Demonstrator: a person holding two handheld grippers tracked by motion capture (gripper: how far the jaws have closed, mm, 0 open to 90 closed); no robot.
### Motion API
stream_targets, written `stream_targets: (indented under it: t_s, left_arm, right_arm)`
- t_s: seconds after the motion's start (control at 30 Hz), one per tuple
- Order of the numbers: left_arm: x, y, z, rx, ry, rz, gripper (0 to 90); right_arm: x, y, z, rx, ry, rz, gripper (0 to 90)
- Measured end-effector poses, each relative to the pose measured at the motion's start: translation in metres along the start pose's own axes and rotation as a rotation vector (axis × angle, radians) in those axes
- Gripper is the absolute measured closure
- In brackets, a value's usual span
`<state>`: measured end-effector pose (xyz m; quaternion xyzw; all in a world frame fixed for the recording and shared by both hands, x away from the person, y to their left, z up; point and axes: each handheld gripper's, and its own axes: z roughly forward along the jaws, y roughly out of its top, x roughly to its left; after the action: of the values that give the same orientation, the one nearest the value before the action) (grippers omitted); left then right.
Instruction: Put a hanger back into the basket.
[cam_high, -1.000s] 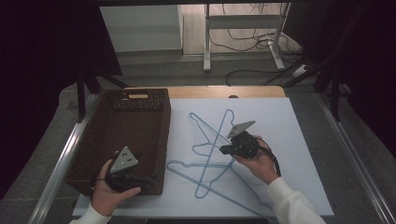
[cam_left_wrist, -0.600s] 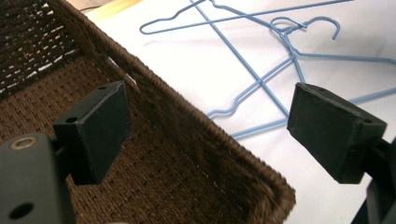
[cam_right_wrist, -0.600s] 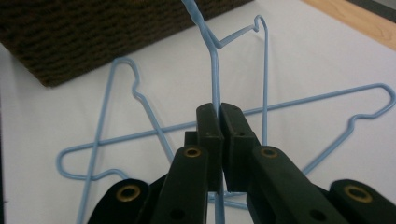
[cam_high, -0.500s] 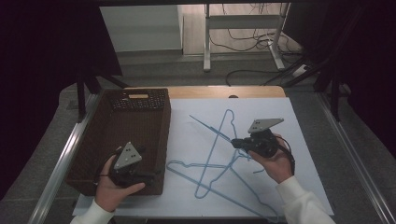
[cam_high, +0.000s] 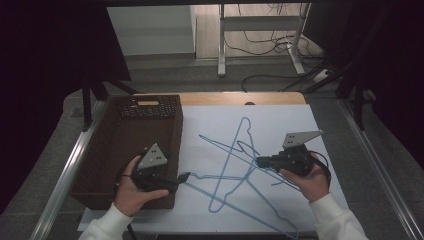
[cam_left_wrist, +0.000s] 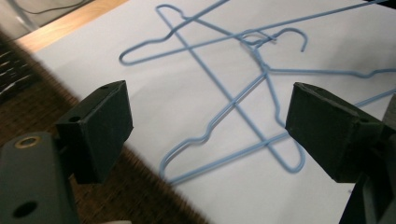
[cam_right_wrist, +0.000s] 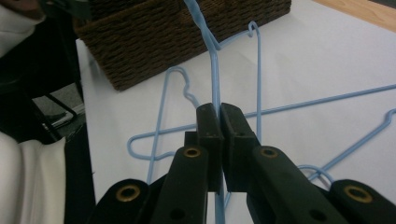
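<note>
Change: my right tongs have slid right and nearer me since 1 second ago, dragging a hanger along; my left tongs have edged forward to the basket's corner.
Right tongs: jaws pinched tight on a wire of 1 blue hanger.
Left tongs: jaws spread wide, nothing between them, pointing at the hangers.
Hangers: 3 blue wire ones, crossed in a tangle on the white sheet.
Surface: white sheet over a wooden table.
Room: grey floor, cables, a metal stand behind.
Basket: brown wicker, left of the sheet, looks bare inside.
</note>
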<state>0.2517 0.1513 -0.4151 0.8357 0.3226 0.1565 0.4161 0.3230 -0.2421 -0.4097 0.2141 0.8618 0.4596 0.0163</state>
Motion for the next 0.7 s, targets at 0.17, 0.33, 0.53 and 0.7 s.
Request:
stream_targets:
  t_s: [0.17,0.33,0.53,0.7]
  left_arm:
    - [-0.005,0.012,0.016,0.028,-0.035,0.024,14.8]
    - [-0.011,0.023,0.031,0.057,-0.069,0.063,16.7]
    - [-0.015,0.031,0.046,0.073,-0.104,0.085,18.5]
    - [-0.019,0.041,0.059,0.078,-0.126,0.101,21.7]
  right_arm:
    - [0.005,-0.006,-0.009,-0.002,0.02,0.001,87.3]
    - [0.007,-0.011,-0.015,0.001,0.037,0.002,87.3]
    - [0.009,-0.017,-0.017,0.01,0.071,0.001,87.4]
    - [0.011,-0.017,-0.02,0.008,0.101,-0.007,87.4]
